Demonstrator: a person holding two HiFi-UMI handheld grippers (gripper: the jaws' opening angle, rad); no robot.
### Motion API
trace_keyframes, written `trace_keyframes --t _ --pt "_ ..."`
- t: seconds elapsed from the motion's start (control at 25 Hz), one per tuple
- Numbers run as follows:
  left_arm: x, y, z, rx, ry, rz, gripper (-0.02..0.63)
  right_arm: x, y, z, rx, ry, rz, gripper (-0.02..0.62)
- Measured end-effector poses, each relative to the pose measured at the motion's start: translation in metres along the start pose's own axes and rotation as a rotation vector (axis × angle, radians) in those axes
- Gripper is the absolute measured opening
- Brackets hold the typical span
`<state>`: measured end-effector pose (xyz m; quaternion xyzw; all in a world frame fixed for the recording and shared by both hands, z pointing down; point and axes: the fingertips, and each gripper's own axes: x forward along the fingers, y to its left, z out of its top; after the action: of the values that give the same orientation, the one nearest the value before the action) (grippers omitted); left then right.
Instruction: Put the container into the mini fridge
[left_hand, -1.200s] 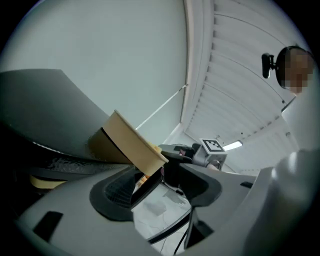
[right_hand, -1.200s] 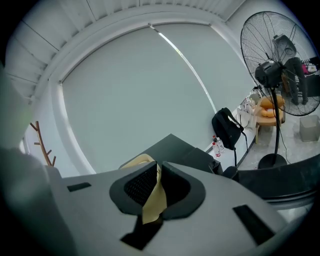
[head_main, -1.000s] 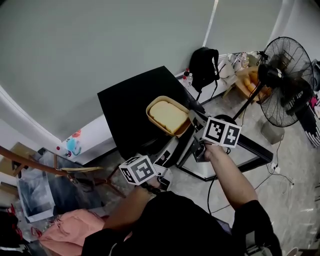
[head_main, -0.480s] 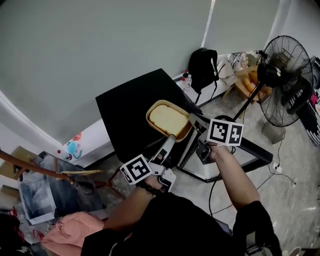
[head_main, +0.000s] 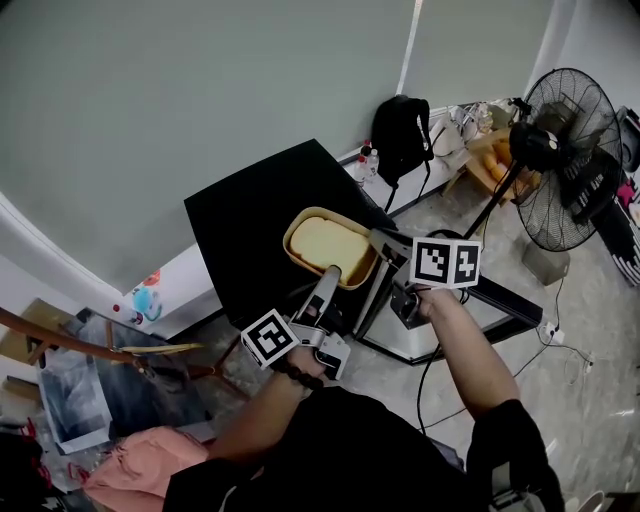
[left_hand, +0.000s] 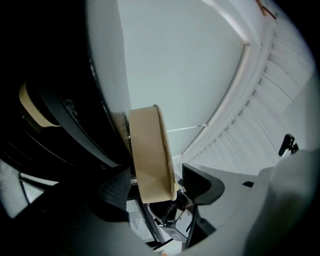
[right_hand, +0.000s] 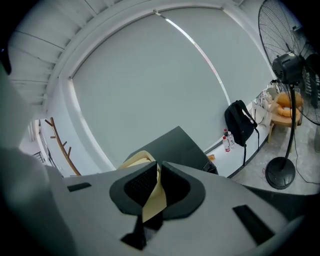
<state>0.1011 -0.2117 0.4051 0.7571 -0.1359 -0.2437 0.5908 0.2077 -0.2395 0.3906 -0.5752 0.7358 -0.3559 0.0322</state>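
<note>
Grey wall (head_main: 200, 100), pale floor (head_main: 560, 380), black mini fridge (head_main: 250, 215) beneath the container (head_main: 325, 245).

I wear a black top (head_main: 350, 450) with short sleeves (head_main: 505, 435), and a dark band (head_main: 293, 376) circles my left wrist. My left gripper (head_main: 328, 283) is grey and black, with a white cube (head_main: 270, 338) printed with black square markers. My right gripper (head_main: 388, 243) carries a matching cube (head_main: 446, 263) that shows two marker faces. Up close, both grippers have smooth light grey bodies and dark, finely ribbed pads (right_hand: 140, 186).
</note>
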Motion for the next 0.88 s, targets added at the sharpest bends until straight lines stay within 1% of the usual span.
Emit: trace_keyframes --t 0.12,0.24,0.28,0.32,0.44,0.6,0.76,0.88 --pt "0.002 0.001 0.001 -0.041 -0.021 0.000 0.319 0.000 0.001 -0.001 -0.020 0.024 0.015 0.051" --pt "0.000 0.002 0.002 -0.052 -0.038 0.009 0.316 -0.002 0.003 -0.002 -0.040 0.043 0.030 0.051" --pt "-0.001 0.003 0.003 -0.057 -0.046 0.011 0.298 -0.003 0.004 -0.003 -0.045 0.043 0.034 0.051" --pt "-0.002 0.004 0.004 -0.065 -0.054 0.010 0.253 -0.003 0.004 -0.004 -0.049 0.041 0.037 0.051" --pt "-0.005 0.005 0.006 -0.082 -0.072 -0.002 0.244 -0.005 0.007 -0.006 -0.077 0.024 0.040 0.051" --pt "-0.010 0.002 0.004 -0.076 -0.086 -0.011 0.241 -0.007 0.012 -0.011 -0.110 -0.015 0.029 0.052" --pt "-0.020 0.000 0.000 -0.077 -0.081 -0.031 0.239 -0.013 0.018 -0.020 -0.143 -0.061 0.006 0.054" --pt "-0.030 -0.002 -0.003 -0.081 -0.076 -0.052 0.239 -0.018 0.026 -0.029 -0.157 -0.086 0.012 0.054"
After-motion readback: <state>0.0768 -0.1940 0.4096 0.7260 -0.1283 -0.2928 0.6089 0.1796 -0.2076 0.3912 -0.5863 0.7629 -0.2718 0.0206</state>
